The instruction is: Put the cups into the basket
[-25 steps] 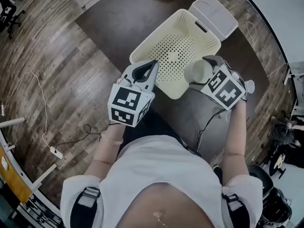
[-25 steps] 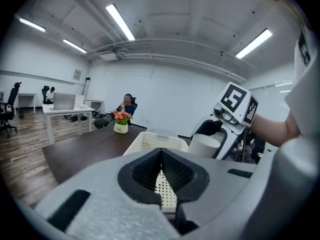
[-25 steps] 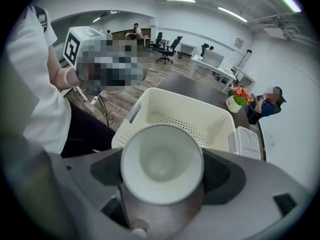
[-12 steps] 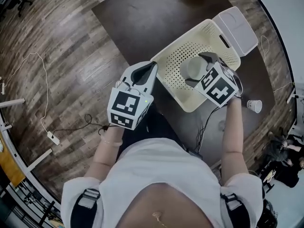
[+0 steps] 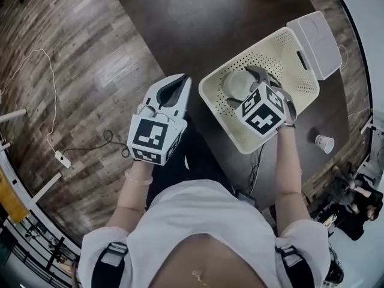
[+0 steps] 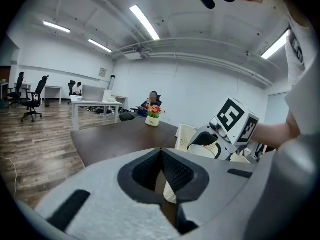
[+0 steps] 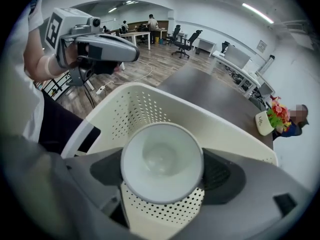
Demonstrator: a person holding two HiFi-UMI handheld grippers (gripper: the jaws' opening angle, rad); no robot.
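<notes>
The basket [image 5: 291, 77] is uncovered, its lid [image 5: 318, 44] swung off past its far corner. Over its near half hangs the right hand-held gripper [image 5: 240, 87], clamped on a cup [image 7: 162, 161]; the far half is bare. The left hand-held gripper [image 5: 179, 83], jaws together, is near the basket's left wall. Beyond the basket the surface [image 5: 198, 23] runs bare to a flowerpot [image 7: 264, 121]. A second cup [image 5: 324, 143] lies right of the basket.
</notes>
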